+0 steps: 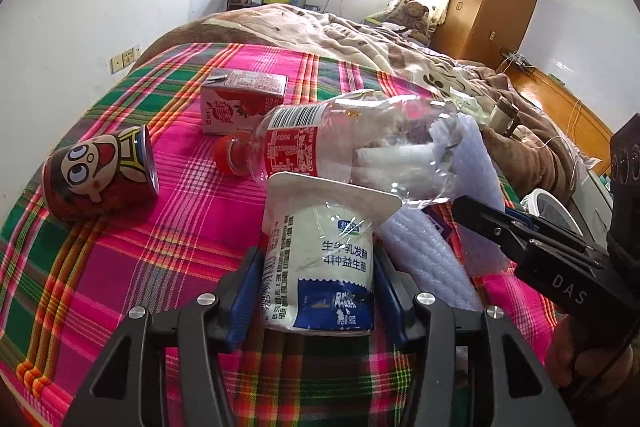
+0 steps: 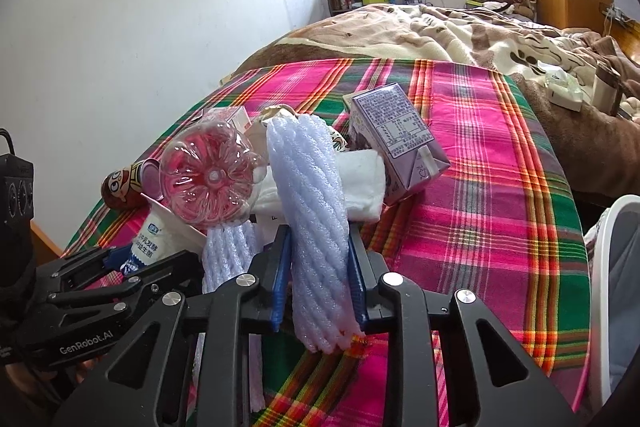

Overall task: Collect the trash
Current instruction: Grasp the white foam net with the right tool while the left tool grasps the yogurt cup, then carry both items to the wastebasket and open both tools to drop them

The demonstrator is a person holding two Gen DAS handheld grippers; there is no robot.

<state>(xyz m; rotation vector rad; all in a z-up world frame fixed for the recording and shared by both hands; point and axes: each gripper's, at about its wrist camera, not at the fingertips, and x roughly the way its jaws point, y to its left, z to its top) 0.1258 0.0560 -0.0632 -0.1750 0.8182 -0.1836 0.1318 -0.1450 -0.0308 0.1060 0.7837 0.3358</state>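
Left wrist: left gripper [image 1: 316, 291] clamps yogurt cup [image 1: 320, 267] on bed [image 1: 140, 247] | right gripper [image 2: 320, 283] squeezes foam net [image 2: 312, 227] | bottle [image 1: 352, 151] seemingly rests on cup rim, lifting may roll it | can [image 1: 100, 173], carton [image 1: 240, 99] beyond

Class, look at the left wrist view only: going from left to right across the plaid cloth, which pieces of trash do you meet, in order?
Cartoon-face can → red-and-white drink carton → yogurt cup held in the left gripper → white foam netting.
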